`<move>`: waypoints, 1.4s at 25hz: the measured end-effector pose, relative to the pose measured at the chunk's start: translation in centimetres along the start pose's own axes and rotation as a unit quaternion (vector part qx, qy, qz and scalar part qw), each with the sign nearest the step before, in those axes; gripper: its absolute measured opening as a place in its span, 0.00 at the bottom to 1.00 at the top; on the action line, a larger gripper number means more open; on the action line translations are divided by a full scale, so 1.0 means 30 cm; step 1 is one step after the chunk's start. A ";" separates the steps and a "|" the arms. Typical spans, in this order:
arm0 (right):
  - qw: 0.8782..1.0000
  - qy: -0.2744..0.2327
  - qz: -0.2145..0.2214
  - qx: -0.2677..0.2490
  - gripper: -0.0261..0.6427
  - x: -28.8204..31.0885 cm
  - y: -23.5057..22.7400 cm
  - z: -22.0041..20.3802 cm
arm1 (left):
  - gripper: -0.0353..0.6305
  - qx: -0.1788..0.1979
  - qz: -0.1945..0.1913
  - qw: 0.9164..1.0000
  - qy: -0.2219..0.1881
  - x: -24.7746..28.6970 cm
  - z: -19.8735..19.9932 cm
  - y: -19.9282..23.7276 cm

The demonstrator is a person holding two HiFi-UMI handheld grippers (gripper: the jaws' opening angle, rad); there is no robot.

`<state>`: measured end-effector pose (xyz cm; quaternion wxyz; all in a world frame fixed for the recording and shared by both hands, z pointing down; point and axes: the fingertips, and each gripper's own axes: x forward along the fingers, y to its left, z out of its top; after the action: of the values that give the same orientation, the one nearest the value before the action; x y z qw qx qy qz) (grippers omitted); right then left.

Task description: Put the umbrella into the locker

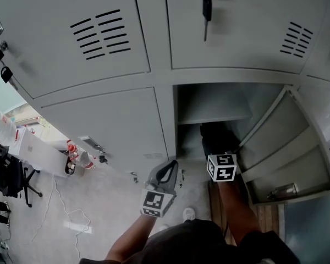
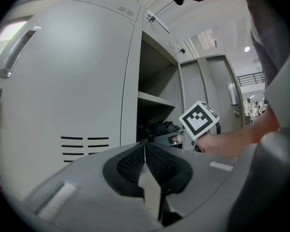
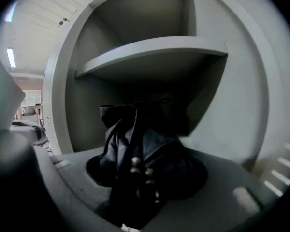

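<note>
Progress looks well past the halfway mark. Right claw (image 3: 146,178) is clamped on the folded black umbrella (image 3: 135,134), whose bunched fabric and rib tips fill the space between the jaws. It points into the open lower compartment of the locker (image 3: 232,110), beneath the inner shelf (image 3: 154,52). In the head view the umbrella's dark bulk sits within the doorway, and the door (image 1: 286,142) is swung wide to the right (so nothing blocks the way in). Whether the umbrella touches the compartment floor I cannot tell; it appears carried rather than lying there. Left claw (image 2: 145,146) is closed on nothing, its jaws pressed together, and is held outside the locker just left of the opening. What remains, by my reading, is to push the umbrella deeper, set it down on the compartment floor, release the grip and draw the claw out.
</note>
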<state>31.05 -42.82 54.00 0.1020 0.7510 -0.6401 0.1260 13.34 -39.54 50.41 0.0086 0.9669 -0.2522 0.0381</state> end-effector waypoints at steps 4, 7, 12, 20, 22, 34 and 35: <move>1.000 0.017 -0.001 -0.006 0.39 0.063 -0.015 0.003 | 0.06 0.005 0.003 1.000 0.000 0.001 0.006 0.005; 0.999 0.034 0.002 -0.008 0.39 0.114 -0.011 0.005 | 0.06 0.017 -0.007 1.000 0.004 0.000 0.001 -0.010; 0.997 0.078 -0.008 -0.016 0.39 0.180 -0.017 -0.013 | 0.06 0.015 -0.006 1.000 0.007 -0.002 -0.003 -0.011; 0.992 0.123 -0.011 -0.039 0.40 0.234 -0.011 -0.050 | 0.06 0.014 -0.004 1.000 0.009 -0.008 -0.008 -0.001; 0.990 0.134 -0.009 -0.041 0.40 0.239 -0.009 -0.055 | 0.06 0.017 -0.005 1.000 0.011 -0.011 -0.012 0.002; 0.991 0.122 -0.004 -0.060 0.49 0.222 0.012 -0.057 | 0.06 0.003 0.002 1.000 0.010 -0.075 -0.014 0.023; 0.991 0.118 -0.008 -0.059 0.50 0.207 0.007 -0.055 | 0.06 0.002 0.003 1.000 0.010 -0.085 -0.015 0.025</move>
<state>31.67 -48.15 57.55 0.2220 0.7288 -0.6236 0.1754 10.73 -38.92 50.65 0.0091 0.9658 -0.2545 0.0483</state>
